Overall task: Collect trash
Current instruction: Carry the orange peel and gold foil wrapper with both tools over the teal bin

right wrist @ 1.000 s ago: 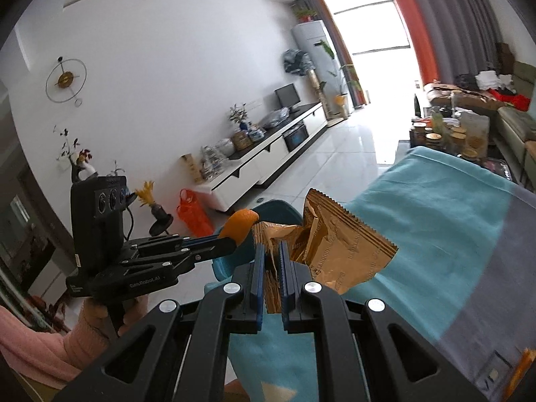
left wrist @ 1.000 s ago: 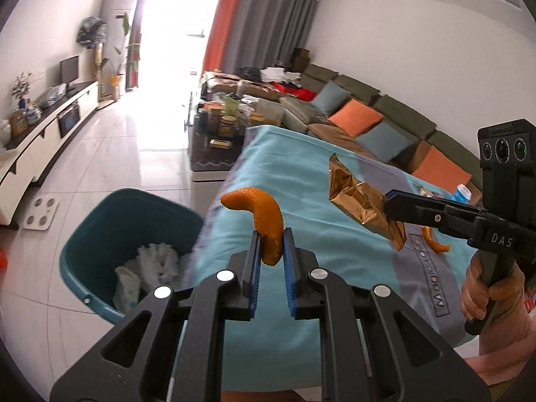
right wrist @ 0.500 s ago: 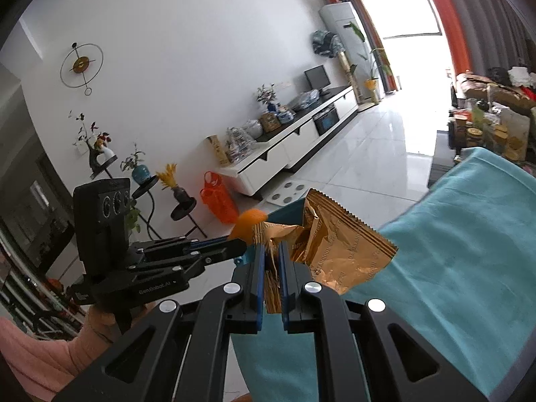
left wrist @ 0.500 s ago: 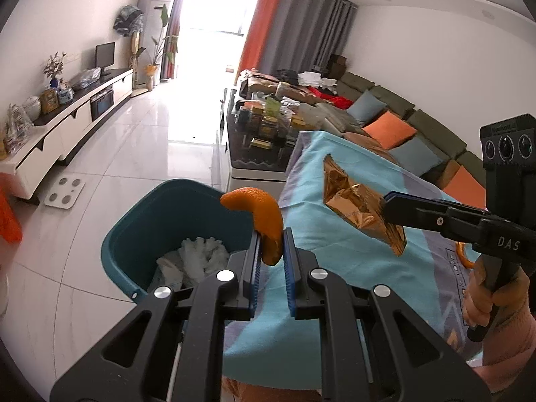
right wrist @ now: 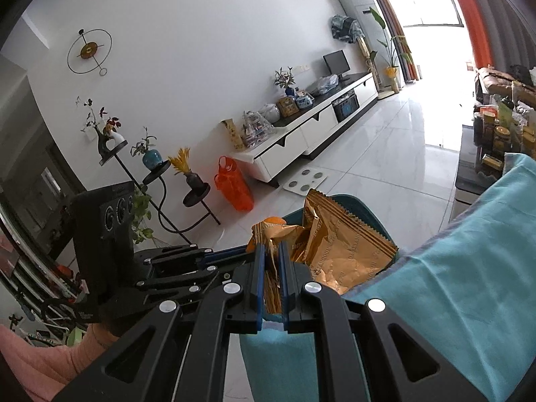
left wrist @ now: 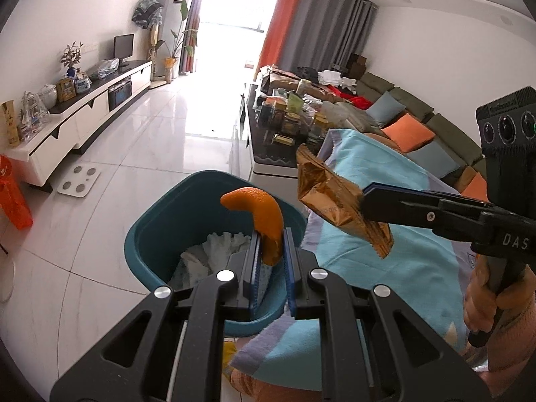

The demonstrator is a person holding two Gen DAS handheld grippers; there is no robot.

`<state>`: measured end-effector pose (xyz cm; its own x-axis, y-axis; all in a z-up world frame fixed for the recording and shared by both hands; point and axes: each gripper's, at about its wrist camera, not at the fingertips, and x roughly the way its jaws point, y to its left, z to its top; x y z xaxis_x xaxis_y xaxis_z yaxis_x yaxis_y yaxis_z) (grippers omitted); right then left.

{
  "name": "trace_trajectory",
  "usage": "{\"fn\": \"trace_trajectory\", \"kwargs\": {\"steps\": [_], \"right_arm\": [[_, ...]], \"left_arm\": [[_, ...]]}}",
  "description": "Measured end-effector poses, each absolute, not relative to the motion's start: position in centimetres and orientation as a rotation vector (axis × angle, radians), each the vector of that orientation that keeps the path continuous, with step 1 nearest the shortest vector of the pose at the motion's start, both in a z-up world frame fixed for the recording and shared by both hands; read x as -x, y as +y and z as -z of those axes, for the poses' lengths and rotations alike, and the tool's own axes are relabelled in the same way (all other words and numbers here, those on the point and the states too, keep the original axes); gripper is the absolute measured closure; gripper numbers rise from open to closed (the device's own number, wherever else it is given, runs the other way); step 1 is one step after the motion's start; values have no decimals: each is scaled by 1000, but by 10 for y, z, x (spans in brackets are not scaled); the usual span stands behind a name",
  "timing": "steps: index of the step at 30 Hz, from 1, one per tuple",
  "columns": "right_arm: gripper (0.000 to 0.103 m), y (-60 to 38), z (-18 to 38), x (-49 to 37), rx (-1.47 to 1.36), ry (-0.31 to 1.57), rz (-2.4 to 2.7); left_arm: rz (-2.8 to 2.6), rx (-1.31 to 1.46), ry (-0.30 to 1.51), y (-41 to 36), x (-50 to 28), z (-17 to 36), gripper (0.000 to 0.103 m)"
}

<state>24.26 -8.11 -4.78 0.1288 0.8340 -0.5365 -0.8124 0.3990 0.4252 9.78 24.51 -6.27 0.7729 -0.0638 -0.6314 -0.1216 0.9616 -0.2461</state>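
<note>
Left wrist view: left gripper (left wrist: 271, 251) has its fingers clamped narrow on an orange peel (left wrist: 259, 216), a curved strip, bright orange outside, gripped at its lower end with the curled top sticking up free. Peel hangs right over the teal bin (left wrist: 157, 224), which sits on the white floor at the near left edge of the table; bin already has crumpled white tissue (left wrist: 214, 251) inside. Peel looks light and fairly stiff with a waxy skin, could slip if pinched on the rounded back, so a hold across the flat edge, as now, seems the safe one. It should drop cleanly once let go.

Right gripper (left wrist: 363, 197) comes in from the right, fingers shut tight on a gold snack wrapper (left wrist: 330, 197). Wrapper is crinkled foil, shiny, zigzag-cut ends, printed lettering too small to read, looks empty. Judged very light, floppy, slick; a corner or seam pinch works, but it may cling to the pads or drift sideways when released. In this view it hangs over the table's left edge, just right of the bin rim, apart from the peel.

Right wrist view: wrapper (right wrist: 338, 244) fans out past the fingers, bin rim (right wrist: 355, 201) showing behind it. Table is covered in a turquoise cloth (right wrist: 469, 268). Neither piece is in the bin yet.
</note>
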Motion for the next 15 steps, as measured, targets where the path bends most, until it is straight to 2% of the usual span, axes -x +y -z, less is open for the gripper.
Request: {"fn": "trace_trajectory", "kwargs": {"steps": [15], "right_arm": [[96, -42, 65, -257, -31, 897, -1206]], "left_arm": [[-81, 316, 747, 265, -113, 93, 90]]}}
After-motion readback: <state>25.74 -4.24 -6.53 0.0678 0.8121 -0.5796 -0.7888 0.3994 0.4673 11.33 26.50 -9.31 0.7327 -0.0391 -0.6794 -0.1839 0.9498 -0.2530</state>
